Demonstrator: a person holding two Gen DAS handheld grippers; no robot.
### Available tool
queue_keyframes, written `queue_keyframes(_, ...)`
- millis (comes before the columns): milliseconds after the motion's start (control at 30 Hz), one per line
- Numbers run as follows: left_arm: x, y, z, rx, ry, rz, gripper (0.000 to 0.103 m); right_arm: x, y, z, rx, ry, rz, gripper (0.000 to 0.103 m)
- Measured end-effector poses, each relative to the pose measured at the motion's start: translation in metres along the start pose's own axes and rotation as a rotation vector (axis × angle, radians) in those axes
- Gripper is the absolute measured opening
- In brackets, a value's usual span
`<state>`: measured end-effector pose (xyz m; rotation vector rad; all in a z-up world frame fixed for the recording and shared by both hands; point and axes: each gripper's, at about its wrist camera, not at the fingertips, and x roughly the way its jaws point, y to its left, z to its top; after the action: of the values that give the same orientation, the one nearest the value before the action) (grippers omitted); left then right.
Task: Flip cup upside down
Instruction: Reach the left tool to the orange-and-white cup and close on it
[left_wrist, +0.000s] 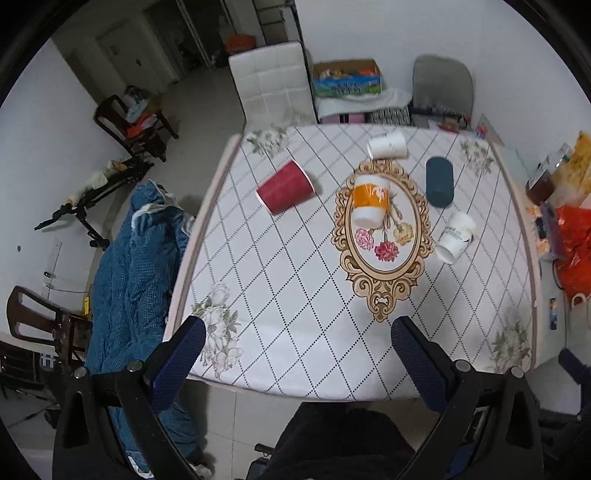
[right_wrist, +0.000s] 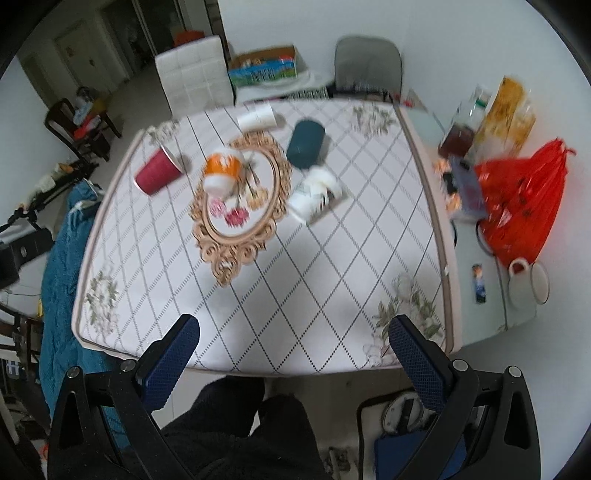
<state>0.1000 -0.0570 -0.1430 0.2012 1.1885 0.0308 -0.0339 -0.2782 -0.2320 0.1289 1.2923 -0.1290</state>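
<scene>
White quilted table (left_wrist: 295, 295), cups (left_wrist: 285, 187) scattered.

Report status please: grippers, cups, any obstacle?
Left gripper open, empty; right gripper open, empty, both short of the table. Five cups lying on their sides, nearest white cup untouched. Nothing in the way.

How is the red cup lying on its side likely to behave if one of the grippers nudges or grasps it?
The red cup lies on its side on the flat tablecloth, so a nudge would probably roll it, likely in a curve since it tapers. It looks like a thin disposable cup, so probably light and easily crushed; a gentle grip seems wise.
</scene>
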Motion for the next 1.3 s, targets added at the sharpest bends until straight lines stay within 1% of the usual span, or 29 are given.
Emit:
queue_keyframes(200,0.055,-0.011,0.031,0.058,0.074,-0.001,0.103,0.061,0.002,0.005,0.034,0.113,-0.021,0.103)
queue_keyframes(300,0.084,-0.017,0.053,0.079,0.107,-0.002,0.103,0.091,0.006,0.011,0.052,0.169,-0.033,0.103)
queue_keyframes(400,0.111,-0.020,0.075,0.089,0.144,-0.019,0.103,0.119,0.009,0.017,0.066,0.223,-0.054,0.103)
queue_keyframes(633,0.178,-0.039,0.140,0.130,0.221,-0.052,0.103,0.173,0.005,0.033,0.123,0.331,-0.092,0.103)
queue_keyframes(833,0.229,-0.068,0.180,0.192,0.271,-0.080,0.103,0.207,-0.006,0.043,0.190,0.399,-0.118,0.103)
queue_keyframes(900,0.244,-0.077,0.187,0.220,0.291,-0.090,0.101,0.215,-0.009,0.046,0.212,0.415,-0.125,0.103)
queue_keyframes(933,0.253,-0.083,0.189,0.239,0.303,-0.101,0.095,0.219,-0.010,0.048,0.223,0.423,-0.128,0.103)
queue_keyframes(967,0.259,-0.087,0.191,0.252,0.314,-0.101,0.094,0.223,-0.011,0.050,0.232,0.429,-0.131,0.103)
queue_keyframes(1133,0.283,-0.103,0.194,0.299,0.348,-0.125,0.094,0.236,-0.013,0.059,0.265,0.452,-0.137,0.103)
queue_keyframes(1300,0.303,-0.118,0.194,0.348,0.371,-0.130,0.094,0.245,-0.017,0.068,0.287,0.467,-0.144,0.103)
